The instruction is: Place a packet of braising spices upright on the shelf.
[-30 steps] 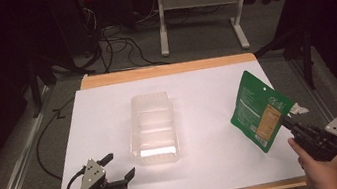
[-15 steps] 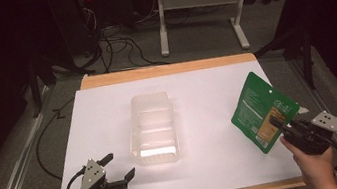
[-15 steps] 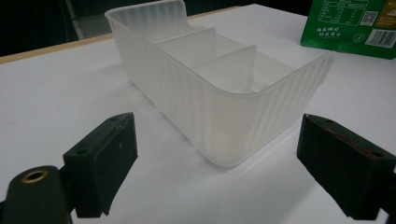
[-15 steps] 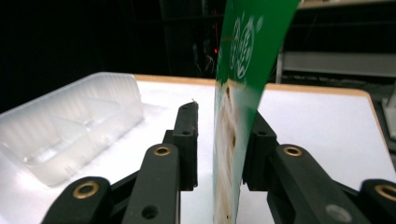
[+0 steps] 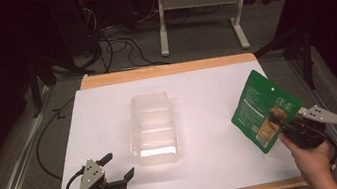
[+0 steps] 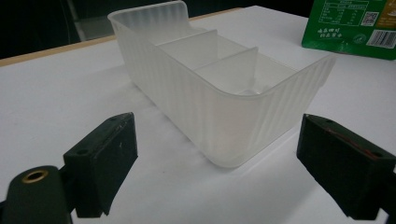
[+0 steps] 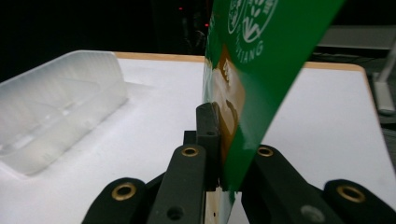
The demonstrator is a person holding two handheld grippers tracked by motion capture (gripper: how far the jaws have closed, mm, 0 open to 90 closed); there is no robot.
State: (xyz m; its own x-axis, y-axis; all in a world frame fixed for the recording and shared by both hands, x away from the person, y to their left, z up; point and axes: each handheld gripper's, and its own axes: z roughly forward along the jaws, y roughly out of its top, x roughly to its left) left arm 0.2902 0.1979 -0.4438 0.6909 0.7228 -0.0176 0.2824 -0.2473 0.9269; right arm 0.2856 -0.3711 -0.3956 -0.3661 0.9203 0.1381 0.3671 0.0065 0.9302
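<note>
A clear plastic container (image 5: 153, 126) with three compartments lies empty in the middle of the white table (image 5: 206, 89); its near corner (image 6: 224, 100) fills the left gripper view. My left gripper (image 5: 116, 167) rests near the table's front left edge, open, jaws wide apart with nothing between them, a short way in front of the container. My right gripper (image 5: 276, 122) at the right is shut on the lower edge of a green snack pouch (image 5: 262, 107), lifted and tilted above the table. In the right gripper view the green pouch (image 7: 261, 60) rises from between the jaws.
The table's wooden far edge (image 5: 168, 69) borders grey floor with cables (image 5: 109, 48) and a white desk frame (image 5: 196, 4) beyond. White tabletop lies bare between the container and the pouch.
My right gripper has shifted slightly left and forward with the pouch, which now tilts a little more upright. The left gripper and container have stayed put.
</note>
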